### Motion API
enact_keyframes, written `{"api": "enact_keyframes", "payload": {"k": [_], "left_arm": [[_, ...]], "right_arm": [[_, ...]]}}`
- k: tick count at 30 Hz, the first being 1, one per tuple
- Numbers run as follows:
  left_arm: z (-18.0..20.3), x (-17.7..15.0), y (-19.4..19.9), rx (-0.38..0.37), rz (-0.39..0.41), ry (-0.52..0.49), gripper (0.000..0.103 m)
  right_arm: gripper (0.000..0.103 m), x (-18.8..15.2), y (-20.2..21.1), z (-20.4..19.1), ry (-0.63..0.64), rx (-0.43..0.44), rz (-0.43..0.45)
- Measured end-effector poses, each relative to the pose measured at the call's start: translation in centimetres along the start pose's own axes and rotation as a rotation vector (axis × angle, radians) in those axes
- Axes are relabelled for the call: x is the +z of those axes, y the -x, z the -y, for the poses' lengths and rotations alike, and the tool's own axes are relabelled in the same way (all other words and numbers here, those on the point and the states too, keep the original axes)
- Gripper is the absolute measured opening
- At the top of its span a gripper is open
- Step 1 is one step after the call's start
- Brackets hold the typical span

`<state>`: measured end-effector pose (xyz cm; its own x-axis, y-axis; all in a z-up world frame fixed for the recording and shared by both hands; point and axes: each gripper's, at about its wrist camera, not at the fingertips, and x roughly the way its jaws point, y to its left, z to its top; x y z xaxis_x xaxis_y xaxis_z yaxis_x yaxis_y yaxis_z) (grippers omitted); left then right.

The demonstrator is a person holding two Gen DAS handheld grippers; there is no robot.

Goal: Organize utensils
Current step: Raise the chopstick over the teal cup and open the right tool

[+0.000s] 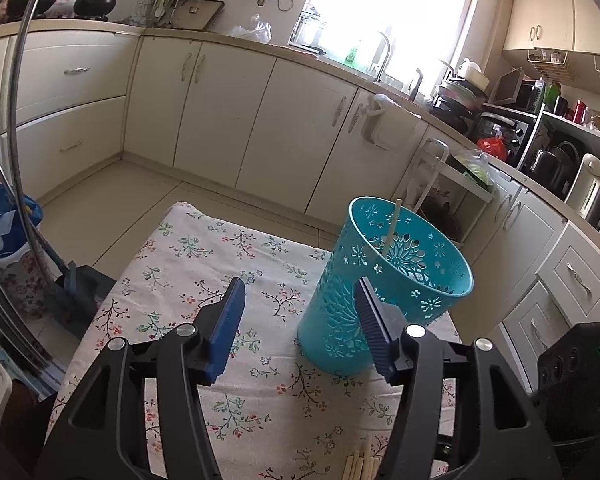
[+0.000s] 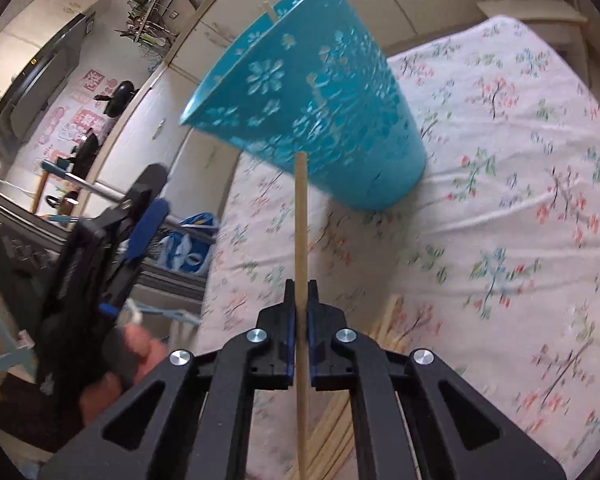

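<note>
Your right gripper (image 2: 298,296) is clamped on one chopstick (image 2: 300,216) — light, stiff, slick, so hold it near mid-length. It points at twelve o'clock toward the teal holder (image 2: 320,112) on the desk (image 2: 500,200); your left gripper (image 1: 300,312) stands open, empty.

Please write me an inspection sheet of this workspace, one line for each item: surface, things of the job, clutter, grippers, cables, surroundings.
Surface: table under a floral cloth, wrinkled.
Job's things: teal perforated holder stands upright with one chopstick inside; a loose pile of chopsticks lies at the near edge.
Clutter: nothing seen on the cloth.
Grippers: left gripper open beside the holder, holding nothing; right gripper shut on a single chopstick, pointed toward the holder.
Cables: nothing seen on the table.
Surroundings: kitchen cabinets, bright window, crowded countertop, blue bag on the floor.
</note>
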<state>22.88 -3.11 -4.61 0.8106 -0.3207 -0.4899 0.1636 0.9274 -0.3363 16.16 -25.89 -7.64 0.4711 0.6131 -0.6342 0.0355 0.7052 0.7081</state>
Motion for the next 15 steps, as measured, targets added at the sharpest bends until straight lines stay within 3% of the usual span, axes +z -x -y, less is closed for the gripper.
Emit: {"api": "enact_keyframes", "payload": {"k": [2, 4, 9, 12, 15], "left_arm": [[-0.2, 0.0, 0.2, 0.005, 0.003, -0.002, 0.057], [-0.4, 0.0, 0.2, 0.017, 0.001, -0.001, 0.058], [-0.8, -0.6, 0.5, 0.028, -0.014, 0.014, 0.058], [-0.9, -1.2, 0.8, 0.027, -0.021, 0.016, 0.059], [-0.7, -1.6, 1.0, 0.027, -0.031, 0.008, 0.059]], "right_arm": [[0.006, -0.3, 2.2, -1.8, 0.03, 0.026, 0.057], [0.006, 0.3, 5.1, -4.2, 0.096, 0.036, 0.169], [0.006, 4.7, 10.9, -10.6, 0.31, -0.012, 0.61], [0.006, 7.3, 10.4, -12.7, 0.392, -0.106, 0.801], [0.006, 9.2, 7.7, -13.1, 0.451, -0.217, 0.888]]}}
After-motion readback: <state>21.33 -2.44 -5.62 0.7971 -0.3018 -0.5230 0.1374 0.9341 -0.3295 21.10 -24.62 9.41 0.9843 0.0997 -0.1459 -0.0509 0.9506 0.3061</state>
